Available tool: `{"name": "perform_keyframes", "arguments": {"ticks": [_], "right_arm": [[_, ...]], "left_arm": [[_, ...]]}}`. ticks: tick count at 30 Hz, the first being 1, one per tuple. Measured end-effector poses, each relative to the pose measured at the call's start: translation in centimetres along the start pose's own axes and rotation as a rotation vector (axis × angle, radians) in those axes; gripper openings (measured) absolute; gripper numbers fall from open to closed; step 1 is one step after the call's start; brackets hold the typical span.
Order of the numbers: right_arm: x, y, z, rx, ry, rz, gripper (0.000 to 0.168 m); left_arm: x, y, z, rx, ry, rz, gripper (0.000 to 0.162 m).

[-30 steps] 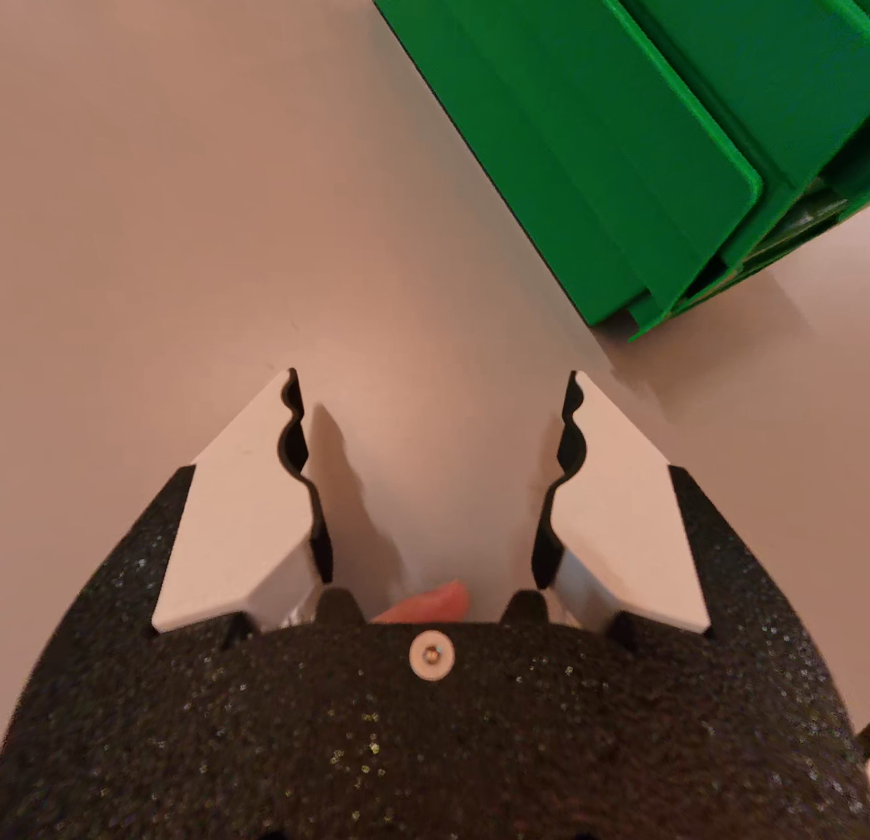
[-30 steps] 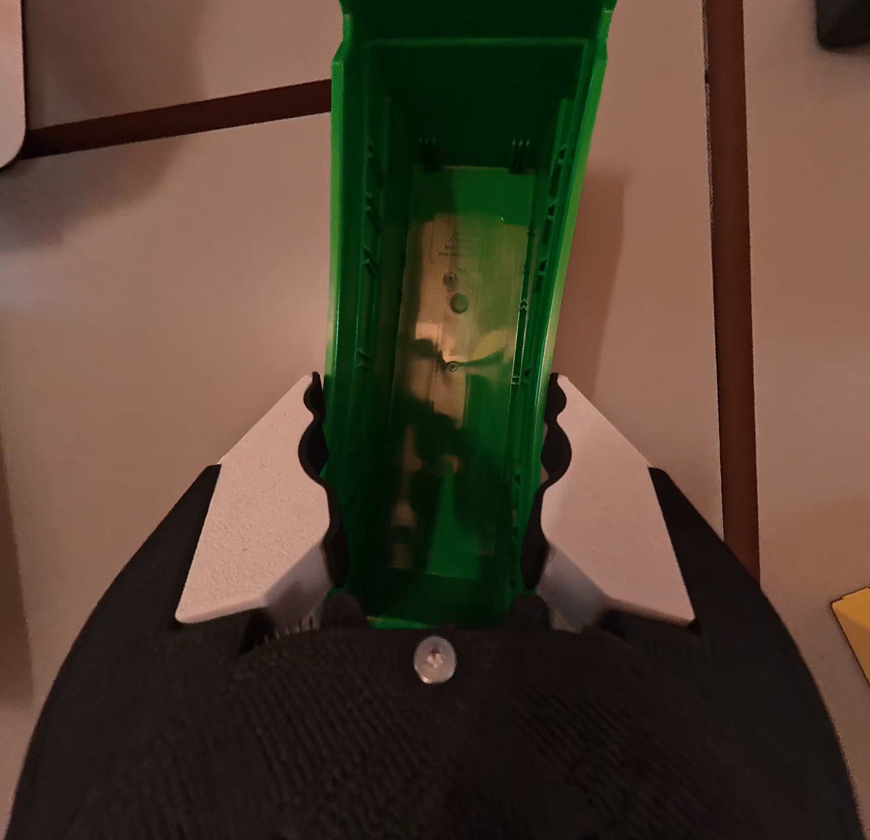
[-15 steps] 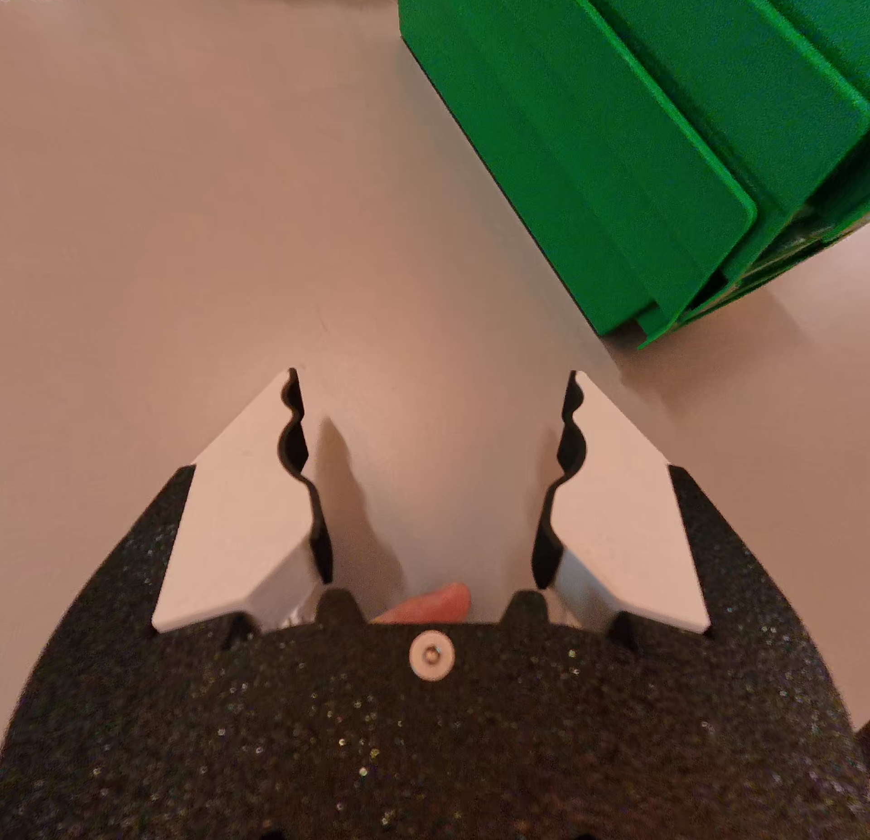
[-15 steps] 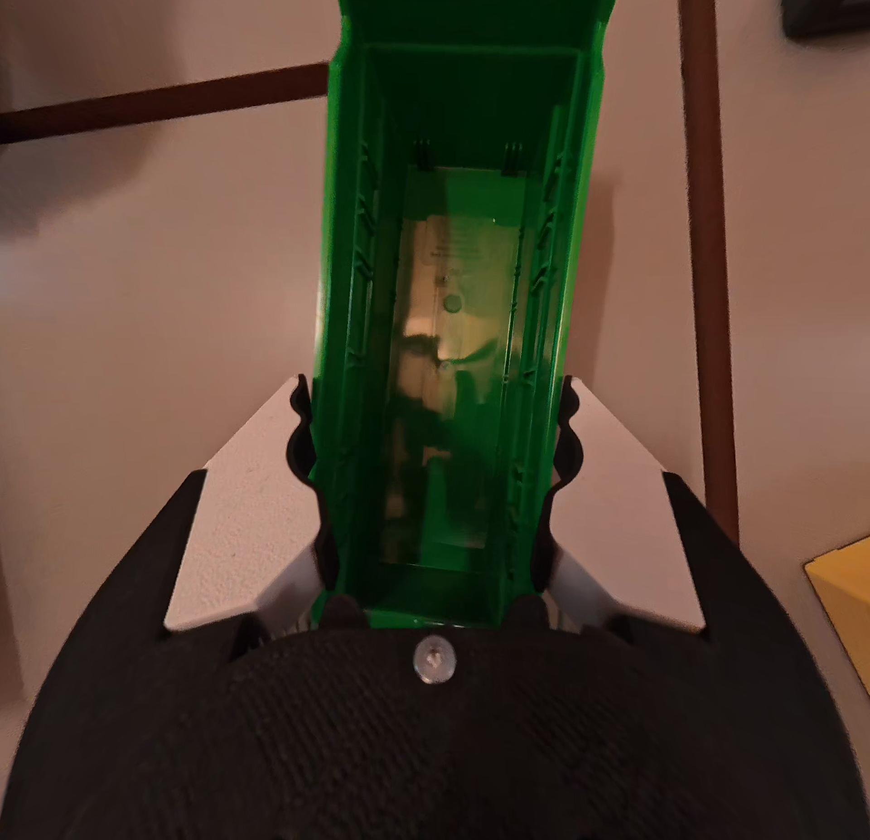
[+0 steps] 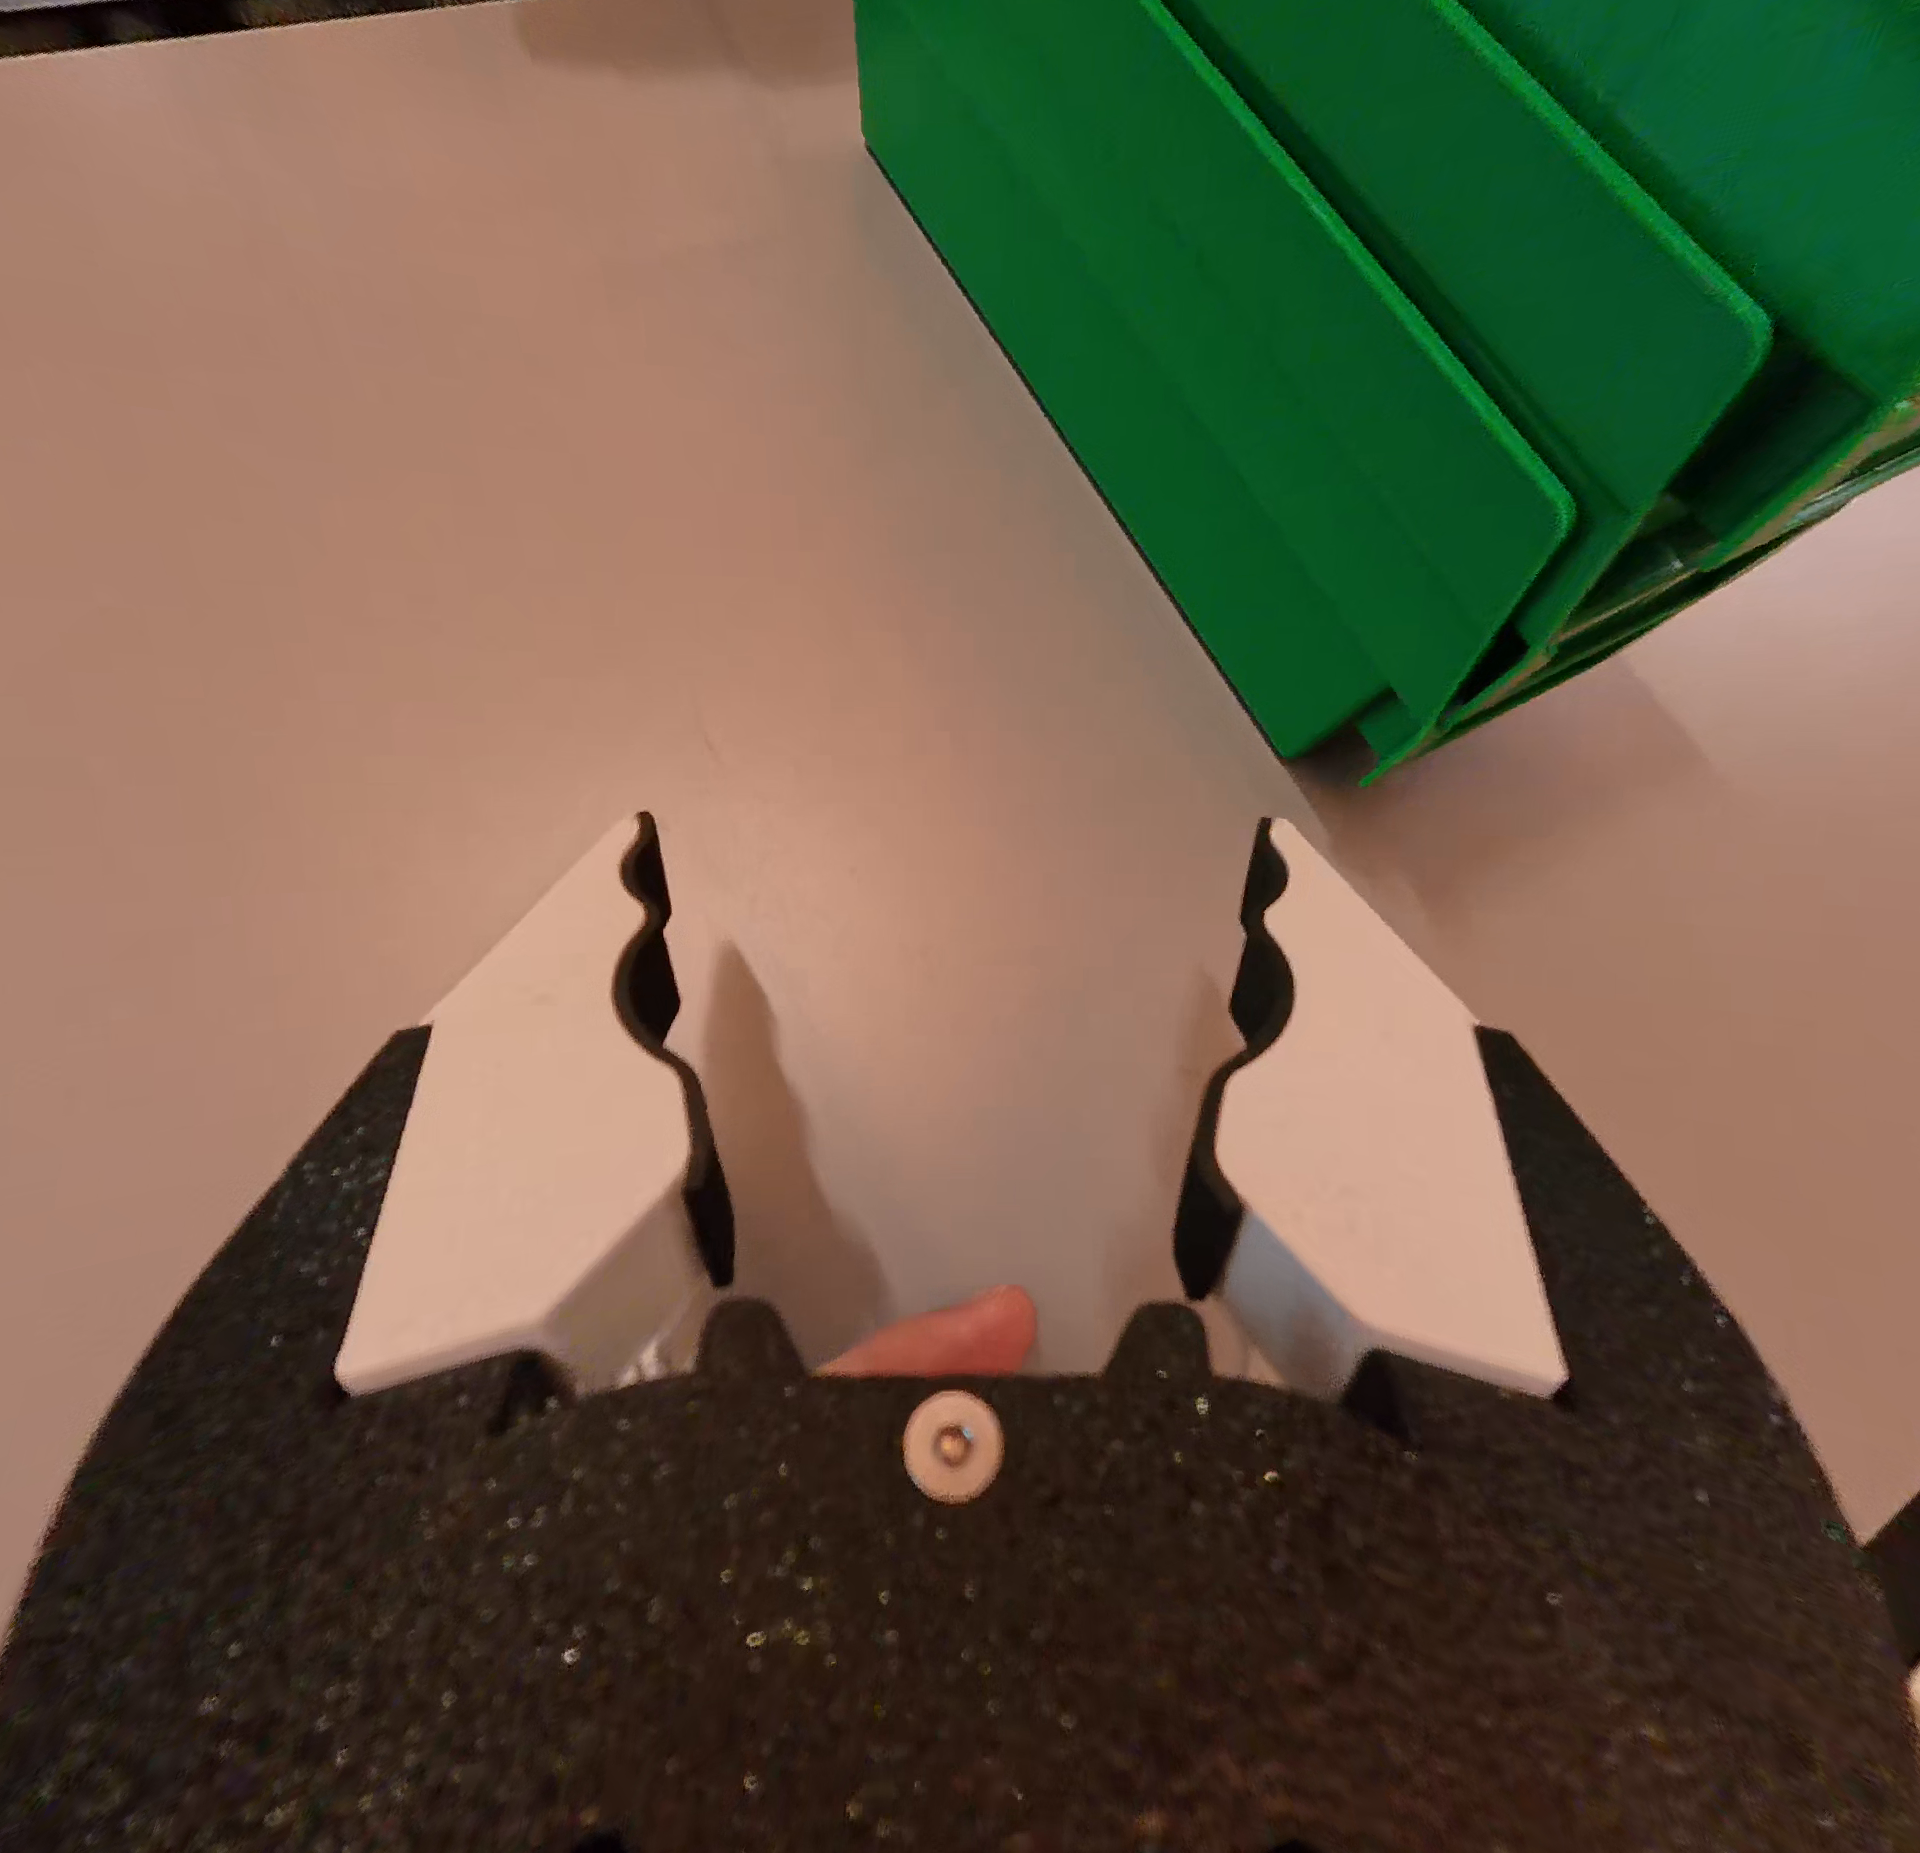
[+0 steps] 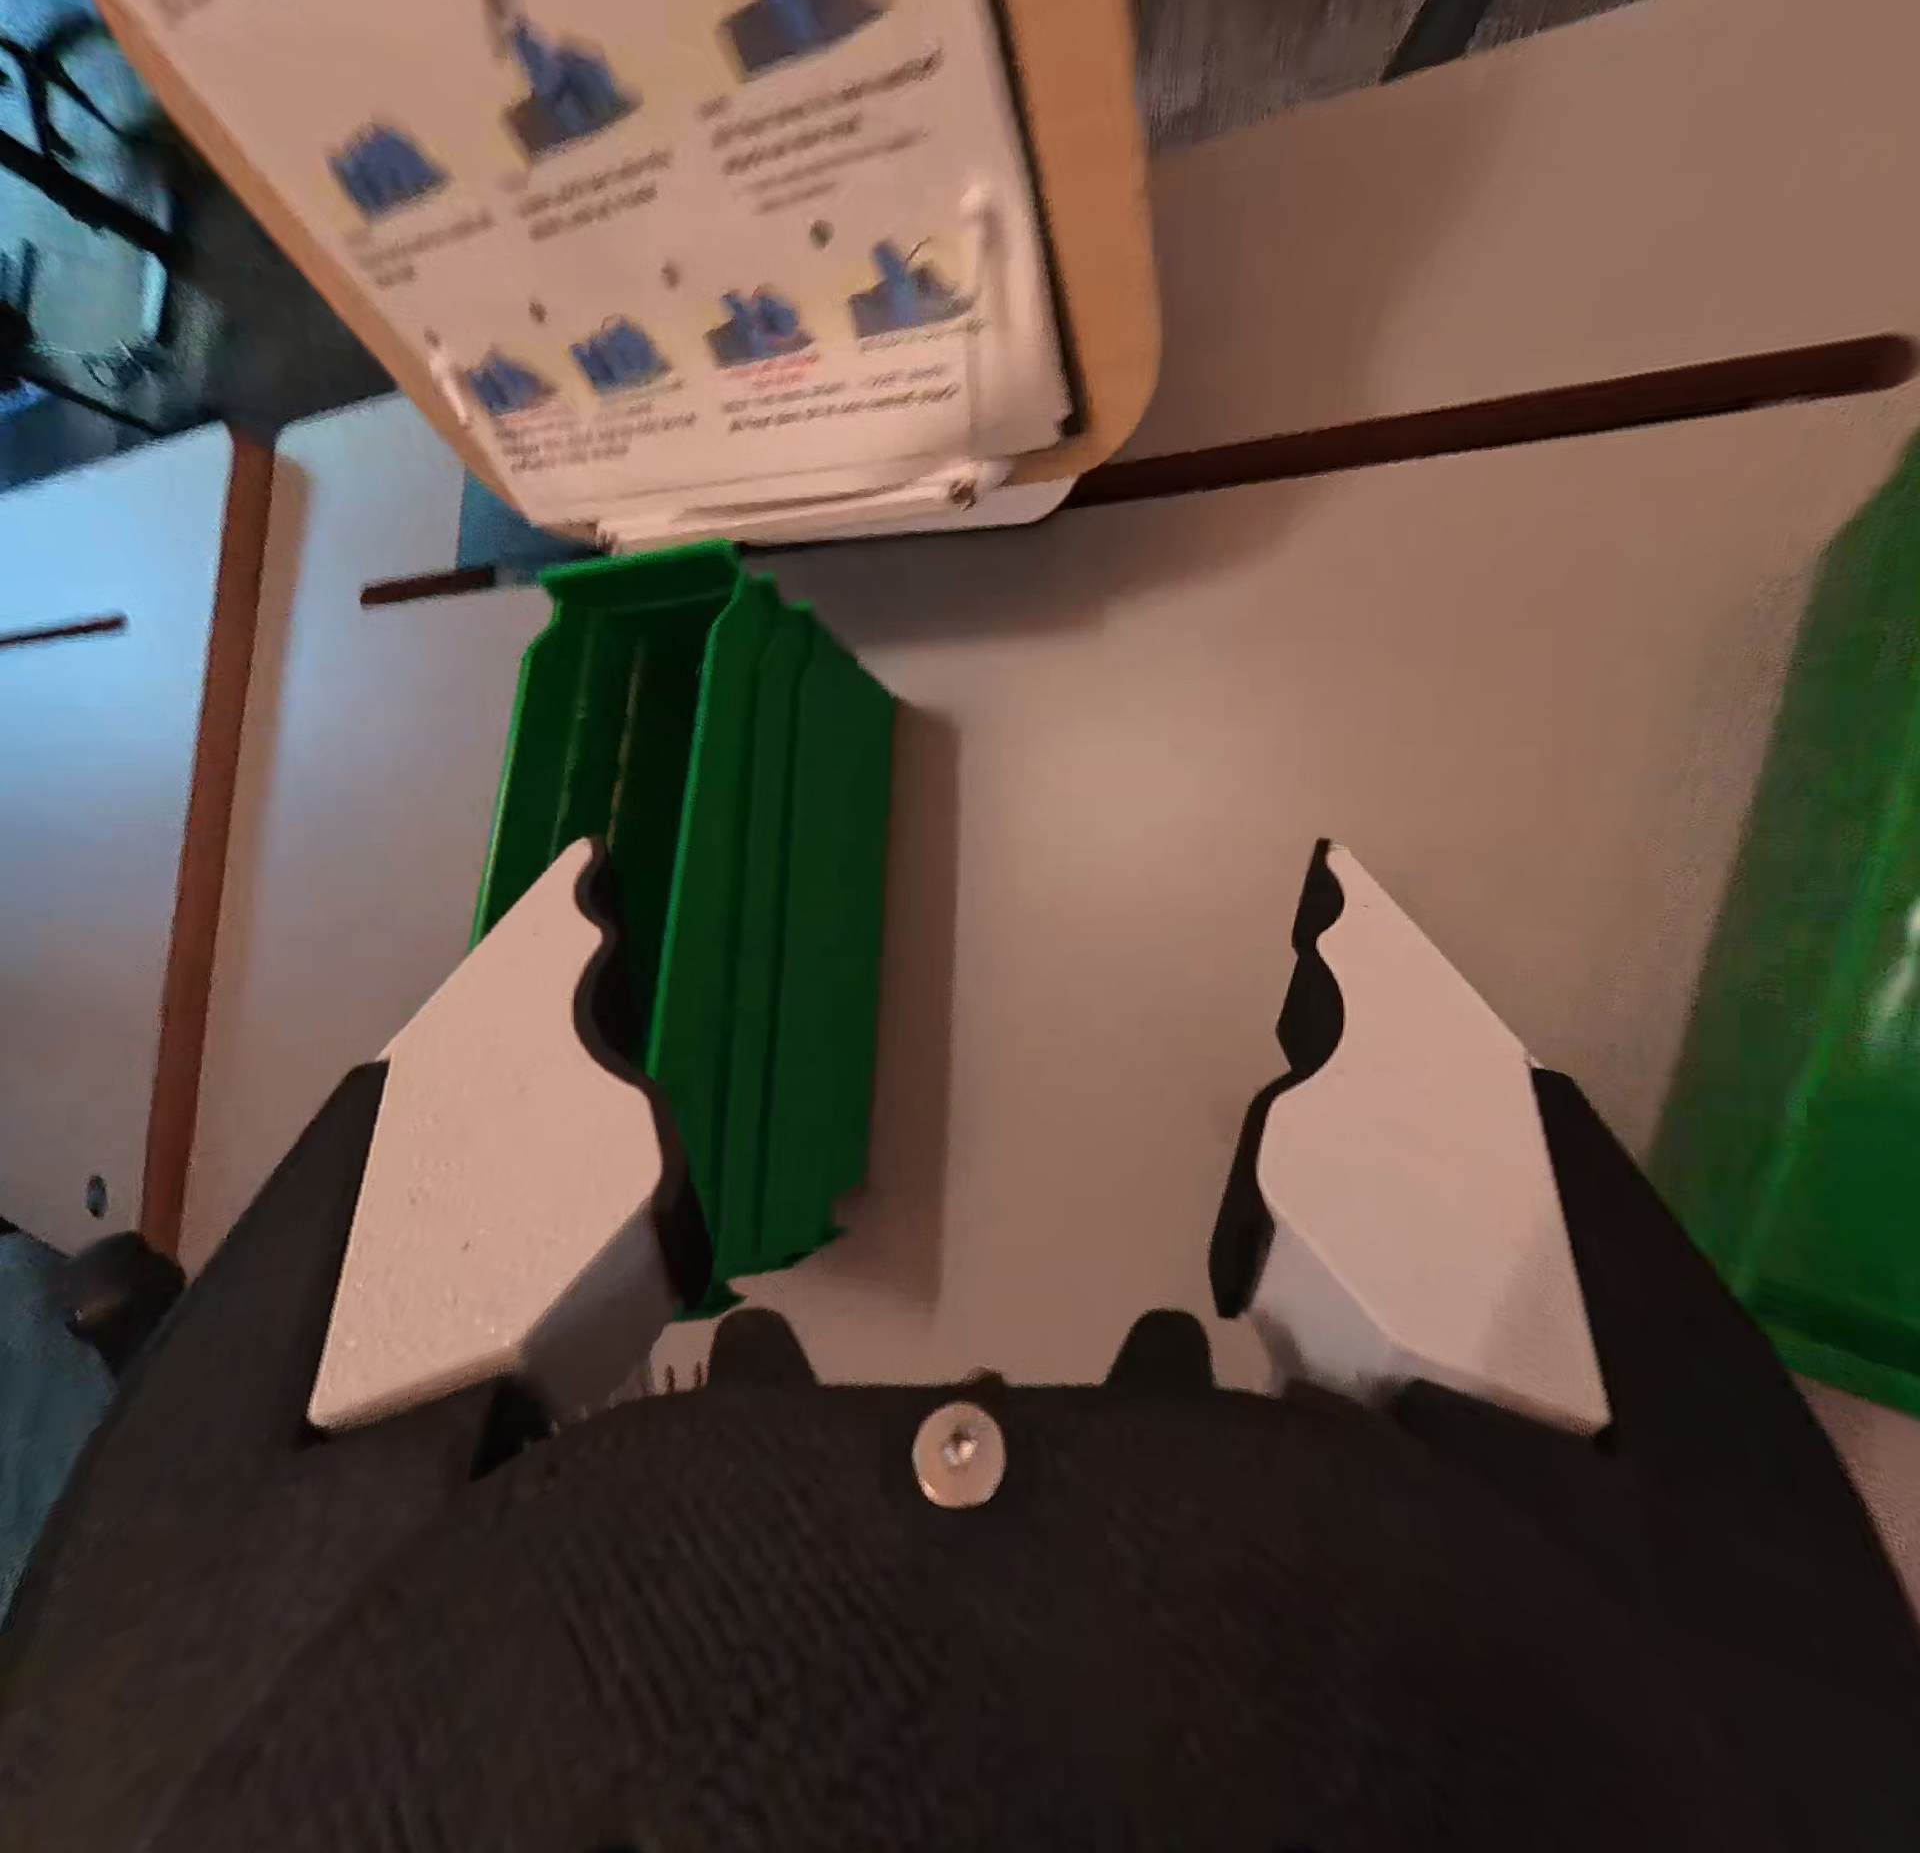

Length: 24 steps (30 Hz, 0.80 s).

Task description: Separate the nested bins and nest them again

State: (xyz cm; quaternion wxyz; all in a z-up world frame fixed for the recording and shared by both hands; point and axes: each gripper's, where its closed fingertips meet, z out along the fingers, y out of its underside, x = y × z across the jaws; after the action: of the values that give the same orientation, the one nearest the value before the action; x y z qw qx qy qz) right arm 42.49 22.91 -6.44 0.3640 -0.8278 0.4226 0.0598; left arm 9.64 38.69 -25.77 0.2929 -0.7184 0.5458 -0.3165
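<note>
The left gripper [image 5: 951, 837] is spread apart and empty above the table [image 5: 416, 453], with the stack of nested green bins [image 5: 1299, 349] ahead and to its right. The right gripper [image 6: 956, 858] is also spread apart and empty. 1 separate green bin [image 6: 769, 868] rests on the table beside its left finger [image 6: 499, 1128], below a printed white card [image 6: 675, 193]. Another green bin [image 6: 1818, 972] stands to the right.
</note>
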Motion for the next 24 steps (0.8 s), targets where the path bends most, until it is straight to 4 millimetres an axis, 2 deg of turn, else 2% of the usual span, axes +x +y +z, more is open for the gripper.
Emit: {"name": "perform_keyframes", "arguments": {"ticks": [1,3,7,9,12,16,21,24], "right_arm": [[-1.7,0.9,0.8,-0.041,0.008,-0.028,0.126],[-4.2,3.1,2.6,-0.122,0.053,-0.063,0.125],[-8.0,7.1,6.1,-0.233,0.141,-0.125,0.119],[-10.3,8.5,7.4,-0.262,0.118,-0.123,0.12],[-12.2,9.9,8.4,-0.315,0.145,-0.14,0.12],[-14.1,10.8,9.6,-0.356,0.163,-0.149,0.12],[-13.4,11.4,10.9,-0.394,0.293,-0.2,0.119],[-13.9,11.2,11.9,-0.383,0.259,-0.164,0.118]], "left_arm": [[0.0,0.0,0.0,0.0,0.003,-0.003,0.108],[0.2,0.0,0.0,-0.001,0.01,-0.005,0.109],[0.6,-0.1,-0.2,0.007,0.023,-0.001,0.109],[0.7,-0.1,-0.3,0.008,0.025,0.003,0.109],[1.2,-0.3,-0.6,0.015,0.034,0.011,0.109],[1.5,-0.8,-1.1,0.037,0.044,0.017,0.109],[1.2,-0.7,-1.1,0.033,0.054,-0.003,0.109],[1.0,-0.9,-1.3,0.046,0.054,-0.012,0.109]]}}
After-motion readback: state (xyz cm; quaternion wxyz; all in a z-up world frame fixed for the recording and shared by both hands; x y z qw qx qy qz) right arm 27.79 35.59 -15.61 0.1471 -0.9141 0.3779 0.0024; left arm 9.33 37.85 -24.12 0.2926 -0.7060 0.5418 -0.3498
